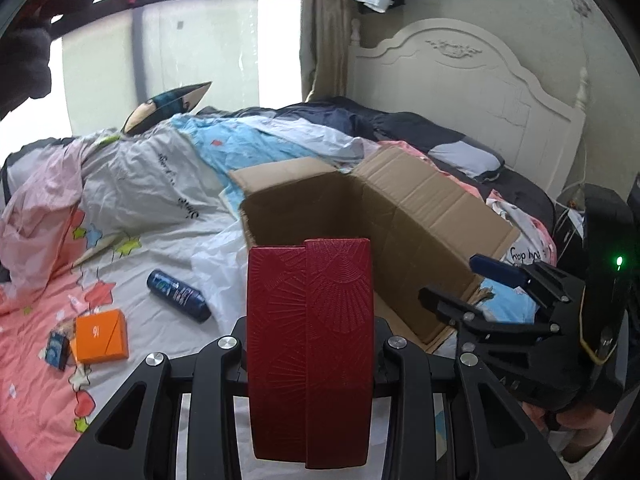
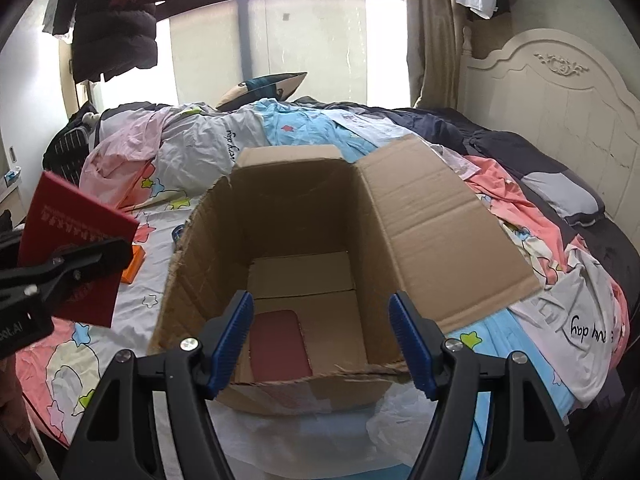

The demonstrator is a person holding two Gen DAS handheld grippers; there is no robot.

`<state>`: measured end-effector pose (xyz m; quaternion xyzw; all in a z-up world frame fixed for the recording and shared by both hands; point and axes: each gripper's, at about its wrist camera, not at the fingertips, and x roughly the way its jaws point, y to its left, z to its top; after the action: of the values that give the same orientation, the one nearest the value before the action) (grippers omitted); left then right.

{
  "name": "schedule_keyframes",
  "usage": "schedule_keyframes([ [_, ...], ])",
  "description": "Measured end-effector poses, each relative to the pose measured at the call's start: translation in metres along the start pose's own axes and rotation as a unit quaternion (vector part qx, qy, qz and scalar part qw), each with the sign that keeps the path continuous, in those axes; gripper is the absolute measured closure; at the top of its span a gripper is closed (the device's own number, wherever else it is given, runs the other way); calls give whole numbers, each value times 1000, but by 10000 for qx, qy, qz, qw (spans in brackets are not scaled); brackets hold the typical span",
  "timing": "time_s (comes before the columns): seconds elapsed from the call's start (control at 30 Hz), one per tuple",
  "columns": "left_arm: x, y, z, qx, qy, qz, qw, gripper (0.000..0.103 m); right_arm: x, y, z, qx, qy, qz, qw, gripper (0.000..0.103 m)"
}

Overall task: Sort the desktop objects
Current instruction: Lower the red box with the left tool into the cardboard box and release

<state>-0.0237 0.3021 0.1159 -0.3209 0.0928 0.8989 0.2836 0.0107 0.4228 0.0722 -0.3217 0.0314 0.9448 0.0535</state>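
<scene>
Left wrist view, left to right: small blue box point(image 1: 57, 349) and orange box point(image 1: 102, 335) lie touching on the bed point(image 1: 36, 380) at lower left; dark blue can point(image 1: 179, 290) on its side, right of them and apart. Left gripper point(image 1: 310, 346): fingers pinching the red case point(image 1: 310, 344), which stands upright at lower centre, its top edge in front of the near wall of the carton point(image 1: 420, 208). Right gripper point(image 1: 460, 284) at right edge, beside the carton's open flap.

Right wrist view: red case point(image 2: 76, 236) at left edge, tilted, well left of the carton point(image 2: 280, 216). Right gripper point(image 2: 322, 338): blue-padded fingers point(image 2: 234, 340) spread, nothing between them, above the carton's near rim. Flat red item point(image 2: 280, 344) lies on the carton floor, near left corner. Carton top open, right flap folded outward.

Room: rumpled bedding, window behind, white headboard point(image 2: 560, 92) at upper right.
</scene>
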Motion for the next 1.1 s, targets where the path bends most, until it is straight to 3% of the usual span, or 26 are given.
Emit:
schedule_keyframes([
  [0.13, 11, -16, 7, 80, 32, -153, 9998, 68, 1, -2, -8, -125, 74, -218, 9997, 36],
  [0.4, 39, -40, 9, 254, 217, -229, 9992, 68, -5, -5, -13, -204, 155, -267, 9993, 36],
  [1.03, 60, -37, 7, 208, 379, -204, 9989, 68, 5, -8, -5, -502, 260, -247, 9981, 36],
  [1.1, 60, -35, 7, 150, 368, -254, 9989, 59, 5, -8, -5, -510, 256, -250, 9981, 36],
])
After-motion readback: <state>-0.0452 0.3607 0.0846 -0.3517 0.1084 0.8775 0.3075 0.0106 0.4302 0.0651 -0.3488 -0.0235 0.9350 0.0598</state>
